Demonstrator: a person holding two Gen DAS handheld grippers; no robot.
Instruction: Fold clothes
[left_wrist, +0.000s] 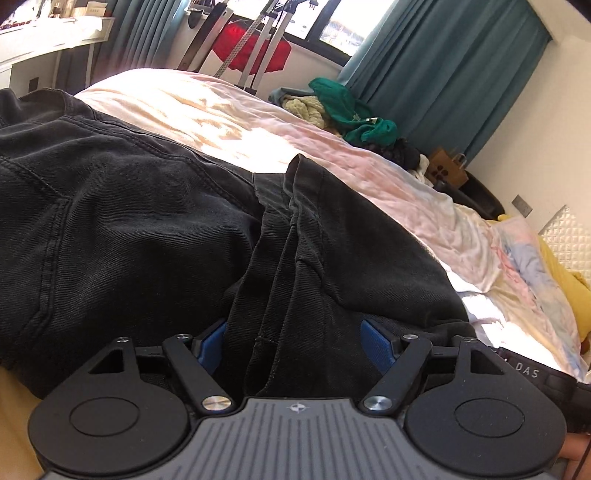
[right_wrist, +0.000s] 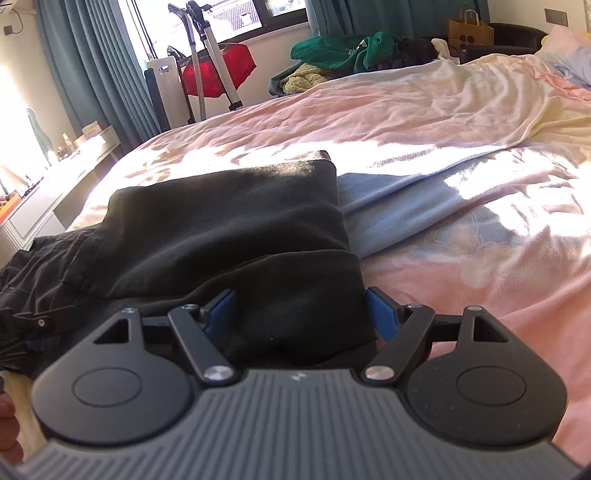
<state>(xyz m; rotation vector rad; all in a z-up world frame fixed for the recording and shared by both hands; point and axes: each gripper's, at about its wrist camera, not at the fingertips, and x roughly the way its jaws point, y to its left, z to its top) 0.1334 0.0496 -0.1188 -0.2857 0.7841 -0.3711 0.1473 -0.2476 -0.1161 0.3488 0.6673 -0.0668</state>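
Here both the left gripper (left_wrist: 295, 343) and right gripper (right_wrist: 301, 314) straddle bunched black jeans (left_wrist: 129, 221), jaws wide, grip unclear.

Left wrist view: white letters "DAS" on a black strap (left_wrist: 532, 373) at right edge, just beside the black trousers (left_wrist: 147, 240); anything before those letters is hidden, possibly part of a longer word. Right wrist view: nothing legible.
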